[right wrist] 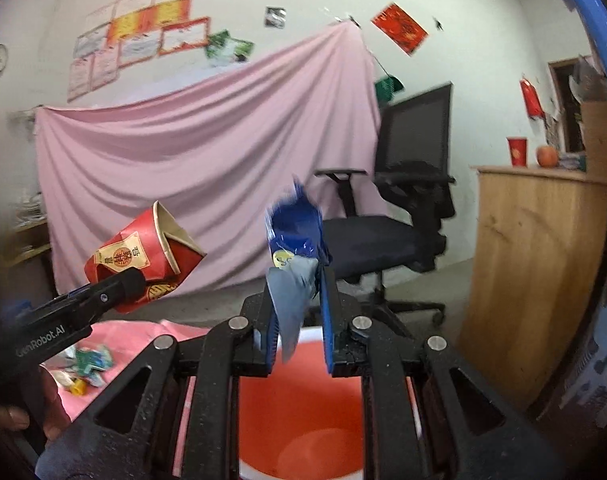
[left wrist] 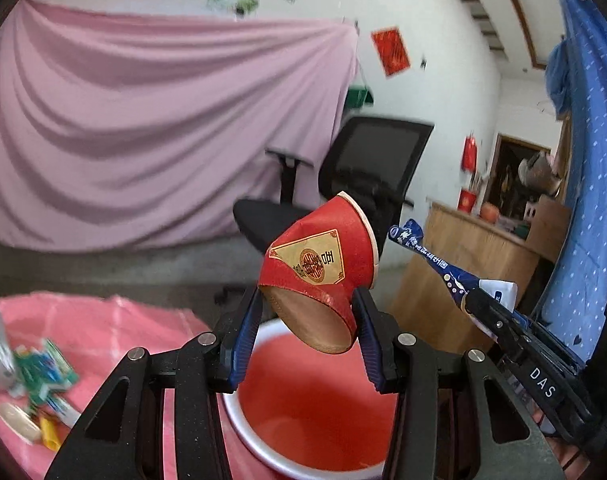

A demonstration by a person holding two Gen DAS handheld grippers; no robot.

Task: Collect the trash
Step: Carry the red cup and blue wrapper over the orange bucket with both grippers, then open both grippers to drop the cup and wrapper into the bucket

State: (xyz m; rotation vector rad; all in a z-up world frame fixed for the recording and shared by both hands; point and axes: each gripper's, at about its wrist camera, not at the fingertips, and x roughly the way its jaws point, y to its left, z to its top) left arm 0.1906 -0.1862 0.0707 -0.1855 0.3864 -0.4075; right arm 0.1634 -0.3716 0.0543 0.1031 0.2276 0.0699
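Above the red bin point(left wrist: 315, 408), the left gripper point(left wrist: 307, 320) holds a crushed red cup point(left wrist: 323, 268) — its jaws are closed onto the cup's base end, the blue pads pressing each side, and the cup tilts up and to the right with its white rim away from the camera. A gold label with a red emblem faces the left wrist view. The bin, white-rimmed, sits directly under the cup.

To the right, the right gripper point(right wrist: 297, 312) hangs over the same bin point(right wrist: 303, 420). Its jaws are narrowed onto a blue wrapper point(right wrist: 293, 240), which stands upright between the pads, its silver inner side showing lower down. In the left wrist view the wrapper point(left wrist: 427, 256) sticks out slantwise from that gripper's tip, just beside the cup but apart from it.

On the pink surface point(left wrist: 103, 328) left of the bin lies more trash point(left wrist: 43, 368) — green and white packets and a yellow scrap, blurred. Behind stand a black chair point(right wrist: 403, 208), a pink sheet point(right wrist: 183, 160) draped on the wall, and a wooden counter point(right wrist: 535, 260) at right.
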